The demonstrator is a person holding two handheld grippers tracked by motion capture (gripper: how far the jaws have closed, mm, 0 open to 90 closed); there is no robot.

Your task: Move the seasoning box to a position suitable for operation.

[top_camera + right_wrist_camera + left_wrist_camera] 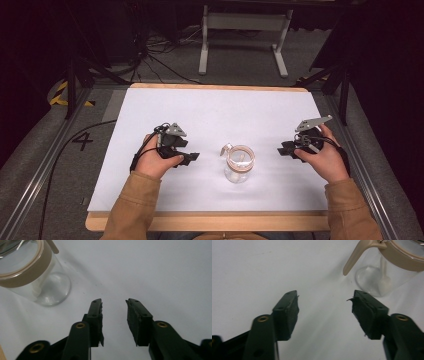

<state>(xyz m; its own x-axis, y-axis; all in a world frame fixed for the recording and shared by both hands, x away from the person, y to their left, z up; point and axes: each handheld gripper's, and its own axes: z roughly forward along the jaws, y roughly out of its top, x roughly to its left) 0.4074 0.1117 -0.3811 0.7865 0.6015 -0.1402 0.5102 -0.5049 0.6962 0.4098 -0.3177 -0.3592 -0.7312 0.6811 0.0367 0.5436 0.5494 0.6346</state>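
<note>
- Left gripper (192, 156): one; fingers (287, 312) spread, nothing between them, hovering just left of the jar.
- Clear glass jar with tan plastic collar and tan lever handle (239, 163): one; upright on the white-covered table (210, 112), between both grippers and touching neither. Judged rigid, breakable, slick on the glass wall and light if empty. Best purchase is likely the tan collar or handle.
- Right gripper (283, 150): one; fingers (136, 320) apart, empty, right of the jar.
</note>
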